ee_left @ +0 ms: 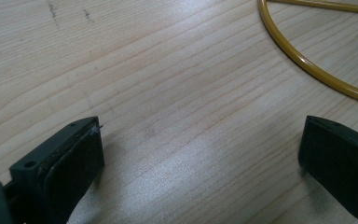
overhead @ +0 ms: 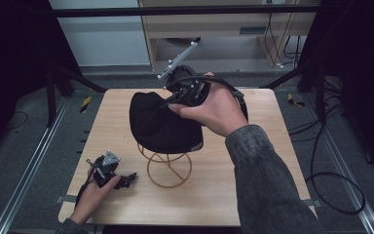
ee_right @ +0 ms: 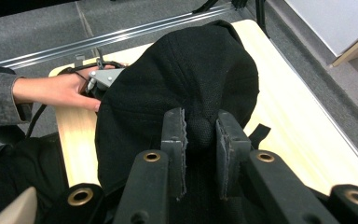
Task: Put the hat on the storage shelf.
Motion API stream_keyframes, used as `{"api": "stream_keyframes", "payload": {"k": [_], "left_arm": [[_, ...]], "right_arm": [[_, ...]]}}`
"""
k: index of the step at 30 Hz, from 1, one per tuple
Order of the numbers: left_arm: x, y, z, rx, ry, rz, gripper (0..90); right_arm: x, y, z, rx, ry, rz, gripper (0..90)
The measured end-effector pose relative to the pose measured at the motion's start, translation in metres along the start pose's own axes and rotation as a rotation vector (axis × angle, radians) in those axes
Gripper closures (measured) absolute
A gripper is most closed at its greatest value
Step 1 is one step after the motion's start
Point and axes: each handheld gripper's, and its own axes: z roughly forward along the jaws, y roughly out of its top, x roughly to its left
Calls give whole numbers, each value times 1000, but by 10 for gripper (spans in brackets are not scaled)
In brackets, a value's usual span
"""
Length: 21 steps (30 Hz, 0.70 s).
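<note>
The right tool (ee_right: 200,140) is clenched on a fold of the black cap (overhead: 163,122), holding it over the gold wire stand (overhead: 169,168) at mid-counter (overhead: 253,190). The left tool (overhead: 126,180) rests released nearby. Next, probably: settle the cap squarely onto the stand, then let go.

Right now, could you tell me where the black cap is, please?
In the high view the black cap sits mid-table over the gold wire stand, pinched at its far side by the right hand-held gripper.
</note>
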Motion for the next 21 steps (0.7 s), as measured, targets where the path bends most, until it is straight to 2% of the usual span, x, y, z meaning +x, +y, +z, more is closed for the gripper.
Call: {"api": "stream_keyframes", "payload": {"k": [21], "left_arm": [[-1,-1,0,-4,6,-3,0]], "right_arm": [[-2,2,23,26,14,7,760]]}}
